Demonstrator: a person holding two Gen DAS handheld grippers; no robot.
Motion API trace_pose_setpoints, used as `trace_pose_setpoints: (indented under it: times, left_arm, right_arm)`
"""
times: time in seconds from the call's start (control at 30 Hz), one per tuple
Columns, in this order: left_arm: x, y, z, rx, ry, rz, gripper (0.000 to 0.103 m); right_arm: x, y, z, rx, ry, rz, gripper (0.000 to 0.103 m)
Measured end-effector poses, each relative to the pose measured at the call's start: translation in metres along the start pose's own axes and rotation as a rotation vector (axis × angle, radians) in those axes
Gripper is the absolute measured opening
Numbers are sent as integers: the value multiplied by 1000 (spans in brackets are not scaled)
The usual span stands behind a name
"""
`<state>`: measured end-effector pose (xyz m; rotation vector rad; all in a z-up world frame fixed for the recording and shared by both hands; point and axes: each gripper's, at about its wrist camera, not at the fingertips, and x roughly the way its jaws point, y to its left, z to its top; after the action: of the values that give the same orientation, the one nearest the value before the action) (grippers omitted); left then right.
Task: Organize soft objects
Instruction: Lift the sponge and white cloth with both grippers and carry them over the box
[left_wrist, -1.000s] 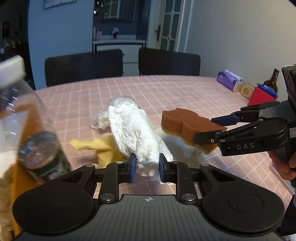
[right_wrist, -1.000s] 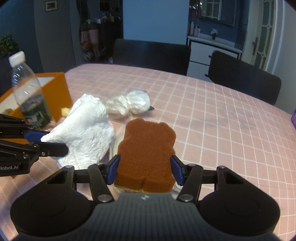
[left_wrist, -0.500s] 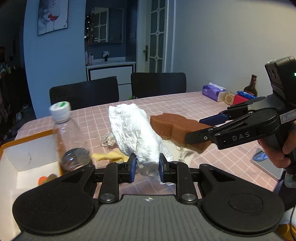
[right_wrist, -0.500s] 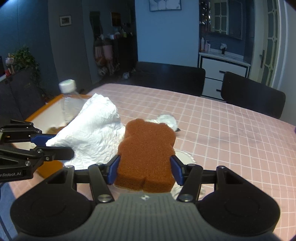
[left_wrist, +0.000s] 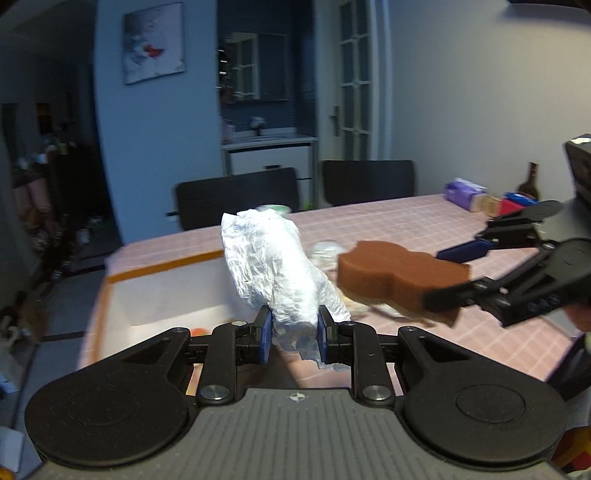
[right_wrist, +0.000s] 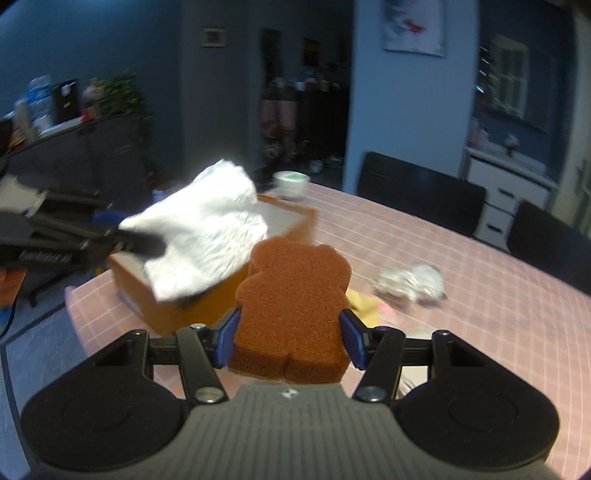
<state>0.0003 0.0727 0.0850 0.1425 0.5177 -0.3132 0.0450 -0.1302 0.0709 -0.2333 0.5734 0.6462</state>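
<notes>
My left gripper (left_wrist: 293, 339) is shut on a crumpled white cloth (left_wrist: 275, 266), held in the air above the table. It also shows at the left of the right wrist view, the cloth (right_wrist: 207, 230) hanging over the orange box (right_wrist: 177, 306). My right gripper (right_wrist: 290, 341) is shut on a brown bear-shaped sponge (right_wrist: 291, 306), lifted off the table beside the box. From the left wrist view the sponge (left_wrist: 399, 277) and the right gripper's fingers (left_wrist: 461, 249) sit at the right. The box (left_wrist: 155, 295) has a white inside and holds a small orange item.
A crinkled silvery wrapper (right_wrist: 410, 284) and a yellow cloth (right_wrist: 364, 304) lie on the pink checked table (right_wrist: 480, 314). A bottle's white cap (right_wrist: 291, 181) shows behind the box. Two black chairs (left_wrist: 240, 201) stand at the far side. Tissue packs and a brown bottle (left_wrist: 528, 184) sit far right.
Both grippers have risen and swung left toward the orange box, carrying the white cloth and the sponge. The box is now in fuller view; the clear bottle has slipped behind the cloth.
</notes>
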Motion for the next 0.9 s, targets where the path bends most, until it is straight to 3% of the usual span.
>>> trace_pose_setpoints:
  times: [0.2,0.47,0.73,0.9]
  left_arm:
    - [1,33,1,-9,19,101,27]
    - [42,64,5,40,109,194,27]
    - [91,94,-2,97,235,170,27]
    - [110,110,-7,118,295,158,27]
  right_arm:
    - [21,37,25,-82,-20,48,58]
    - [89,66,62,-155,26,6,58]
    - [169,75,80,-308,71,-97,58]
    - [208,74,86,-331,135,-126,58]
